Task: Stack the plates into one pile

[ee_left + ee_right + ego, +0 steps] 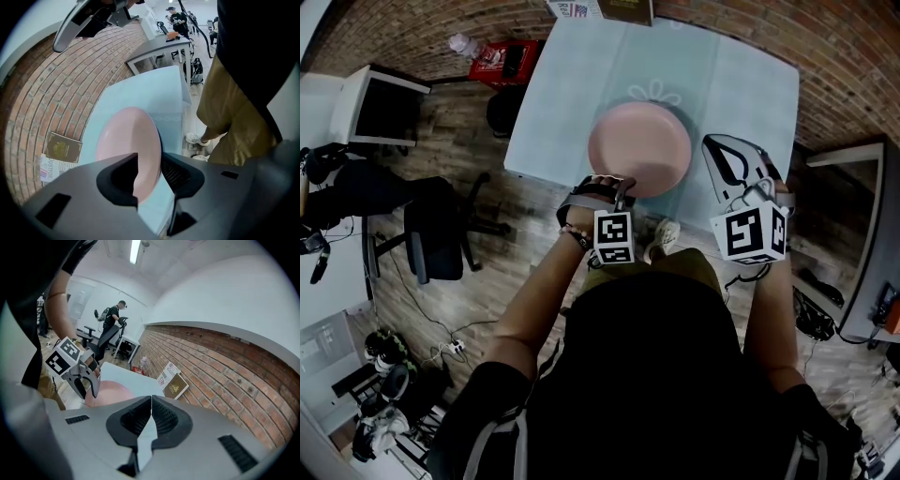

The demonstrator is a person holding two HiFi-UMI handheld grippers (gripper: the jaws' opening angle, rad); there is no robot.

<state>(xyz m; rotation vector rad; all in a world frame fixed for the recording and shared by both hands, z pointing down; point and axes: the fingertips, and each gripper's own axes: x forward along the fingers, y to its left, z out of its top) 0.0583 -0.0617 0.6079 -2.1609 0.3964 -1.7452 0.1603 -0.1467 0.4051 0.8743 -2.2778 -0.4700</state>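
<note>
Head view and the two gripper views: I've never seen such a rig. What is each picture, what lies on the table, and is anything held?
A person holds a two-jaw hand tool in each hand. The head view looks down from the person's head; each gripper view looks along its own jaws. On the pale blue table lies a pink plate, with a book at the far edge. The left gripper has its jaws apart around the plate's near rim, not gripping it. The right gripper is shut and empty.
</note>
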